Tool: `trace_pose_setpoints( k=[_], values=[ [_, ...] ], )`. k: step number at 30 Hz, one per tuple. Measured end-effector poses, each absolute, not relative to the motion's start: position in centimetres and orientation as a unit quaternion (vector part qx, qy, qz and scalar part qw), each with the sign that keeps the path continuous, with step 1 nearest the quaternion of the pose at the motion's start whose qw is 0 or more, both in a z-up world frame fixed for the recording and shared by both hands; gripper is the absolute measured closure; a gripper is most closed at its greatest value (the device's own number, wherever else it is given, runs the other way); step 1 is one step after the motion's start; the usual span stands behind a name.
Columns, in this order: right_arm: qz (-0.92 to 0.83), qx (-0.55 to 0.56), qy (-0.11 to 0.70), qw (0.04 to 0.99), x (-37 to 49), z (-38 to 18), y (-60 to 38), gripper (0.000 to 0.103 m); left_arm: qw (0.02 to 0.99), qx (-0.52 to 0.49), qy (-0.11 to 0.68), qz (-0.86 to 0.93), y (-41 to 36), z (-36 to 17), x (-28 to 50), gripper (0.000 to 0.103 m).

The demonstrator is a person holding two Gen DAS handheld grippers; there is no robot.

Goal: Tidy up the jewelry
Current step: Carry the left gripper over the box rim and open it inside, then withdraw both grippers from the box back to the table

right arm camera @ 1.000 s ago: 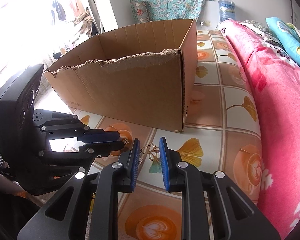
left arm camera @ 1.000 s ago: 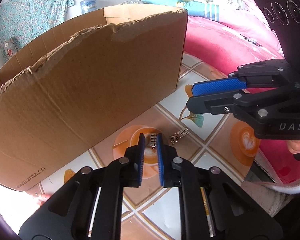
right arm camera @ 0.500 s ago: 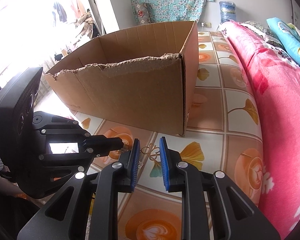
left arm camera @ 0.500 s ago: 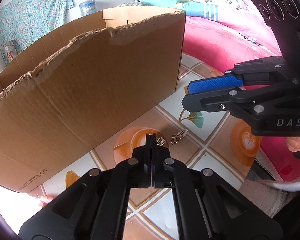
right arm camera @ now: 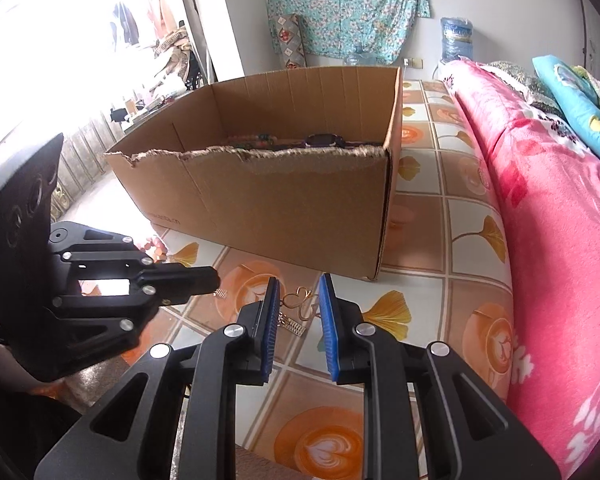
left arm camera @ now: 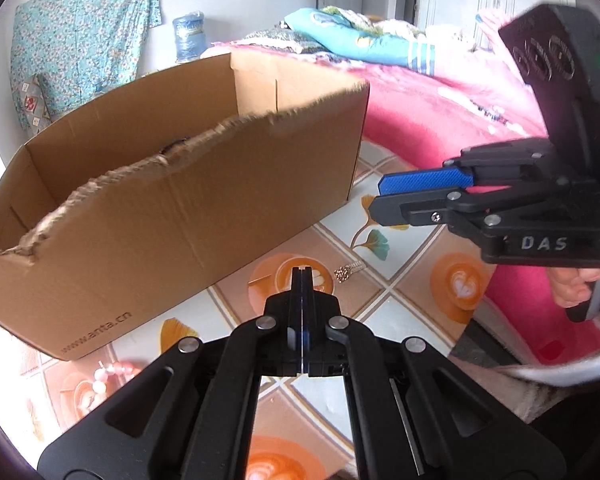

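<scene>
My left gripper (left arm camera: 302,270) is shut on a small silver jewelry piece; its end sticks out of the tip in the right wrist view (right arm camera: 220,293), lifted above the tiled floor. My right gripper (right arm camera: 299,292) is open above a gold butterfly-shaped piece (right arm camera: 298,300) with a chain link strip (right arm camera: 292,325) on the floor. A second silver piece (left arm camera: 348,271) lies on the floor right of the left tips. The open cardboard box (left arm camera: 172,200) stands just behind; it shows in the right wrist view (right arm camera: 284,208) with dark jewelry (right arm camera: 324,141) inside.
A pink bead bracelet (left arm camera: 108,374) lies on the floor near the box's front left corner. A bed with a pink blanket (right arm camera: 560,220) runs along the right. A water bottle (left arm camera: 188,40) stands by the far wall.
My left gripper closed on the small silver piece and lifted it off the floor. Both grippers rose, so the box interior shows. The right gripper stays open.
</scene>
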State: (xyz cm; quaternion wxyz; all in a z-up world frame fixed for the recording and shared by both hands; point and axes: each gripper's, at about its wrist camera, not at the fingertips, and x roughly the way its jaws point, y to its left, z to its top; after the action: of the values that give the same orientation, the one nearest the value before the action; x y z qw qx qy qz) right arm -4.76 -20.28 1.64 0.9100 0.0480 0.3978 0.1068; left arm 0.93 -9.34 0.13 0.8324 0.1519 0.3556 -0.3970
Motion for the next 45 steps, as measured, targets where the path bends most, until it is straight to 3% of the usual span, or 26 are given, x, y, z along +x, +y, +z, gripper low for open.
trace_pose_setpoints(
  k=[15, 24, 31, 34, 45],
  values=[
    [0.183, 0.011, 0.306, 0.934, 0.4, 10.1, -17.3, 0.083, 0.869, 0.084, 0.276, -0.402, -5.2, 10.3, 4.8, 0.103],
    [0.175, 0.009, 0.385, 0.906, 7.6, 7.6, -16.7, 0.083, 0.835, 0.019, 0.407, -0.369, -5.1, 7.3, 13.9, 0.103],
    [0.159, 0.008, 0.412, 0.897, 9.8, 6.5, -17.0, 0.082, 0.812, 0.011, 0.466, -0.351, -6.5, 5.1, 17.0, 0.103],
    [0.154, 0.022, 0.413, 0.897, 10.2, 6.3, -17.6, 0.082, 0.809, 0.0, 0.479, -0.342, -6.8, 4.6, 17.9, 0.096],
    [0.132, 0.055, 0.382, 0.913, 9.1, 7.6, -20.3, 0.082, 0.821, -0.018, 0.457, -0.342, -5.8, 5.6, 17.7, 0.096]
  ],
)
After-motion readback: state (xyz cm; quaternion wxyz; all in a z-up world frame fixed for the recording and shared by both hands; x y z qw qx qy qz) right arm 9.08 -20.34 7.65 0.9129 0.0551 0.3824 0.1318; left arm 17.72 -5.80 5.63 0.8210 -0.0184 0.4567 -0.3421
